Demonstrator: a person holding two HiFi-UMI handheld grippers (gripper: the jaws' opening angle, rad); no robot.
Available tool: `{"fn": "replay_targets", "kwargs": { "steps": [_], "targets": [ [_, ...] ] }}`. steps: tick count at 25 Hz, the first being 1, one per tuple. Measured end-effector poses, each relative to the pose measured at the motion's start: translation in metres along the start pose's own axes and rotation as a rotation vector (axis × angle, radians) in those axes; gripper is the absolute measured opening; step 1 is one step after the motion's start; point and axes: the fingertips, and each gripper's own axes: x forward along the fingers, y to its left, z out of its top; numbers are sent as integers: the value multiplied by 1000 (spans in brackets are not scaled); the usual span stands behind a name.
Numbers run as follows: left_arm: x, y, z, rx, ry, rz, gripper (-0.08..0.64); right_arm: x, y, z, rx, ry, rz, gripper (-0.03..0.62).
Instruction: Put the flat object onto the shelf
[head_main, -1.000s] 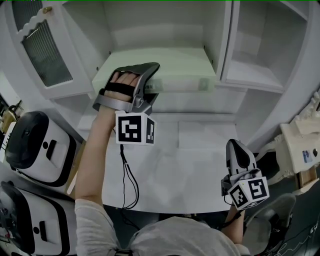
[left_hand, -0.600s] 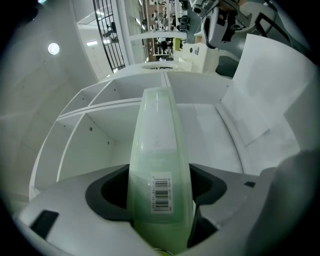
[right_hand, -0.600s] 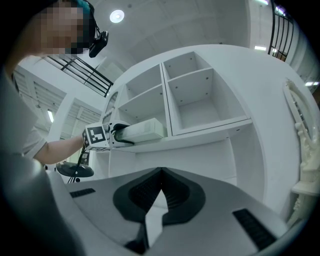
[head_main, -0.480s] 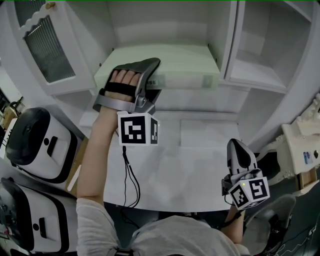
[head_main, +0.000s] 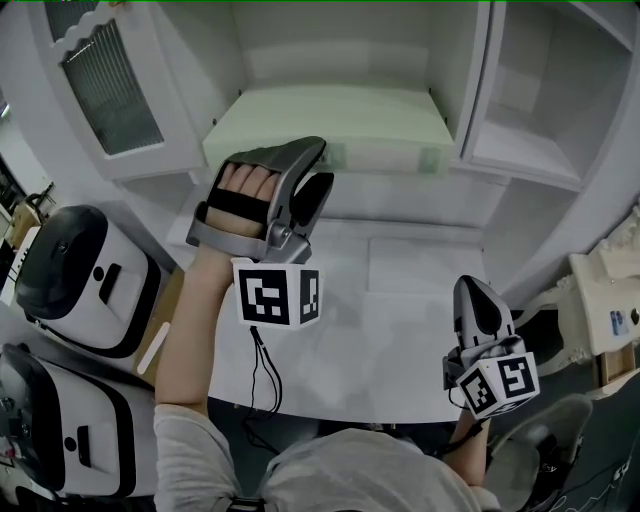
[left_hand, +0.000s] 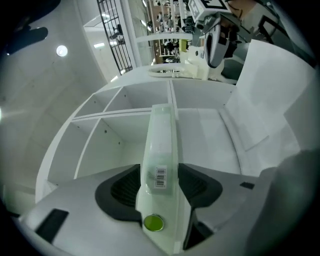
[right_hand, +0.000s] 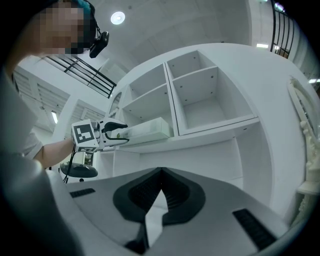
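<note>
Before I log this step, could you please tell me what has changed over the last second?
The left tool has drawn back along the pale green case, which it seems to have let go; its jaws have just been closing a little, the case's near end between them. The case stayed on the shelf; the right tool kept still, shut and empty.

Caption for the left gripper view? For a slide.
Left gripper, jaws apart and just closing in, straddles the pale green flat case lying in the white shelf unit.
</note>
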Motion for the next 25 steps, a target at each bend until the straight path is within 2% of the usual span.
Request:
{"fn": "replay_targets", "kwargs": {
  "steps": [3,25],
  "targets": [
    [2,-6,-1,-26,5,-20,202,2,1,0,1,-2,5,9],
    [46,-19,-18,5,79,-31,163,9,-25,-5,17,10,-17,9]
  ]
}}
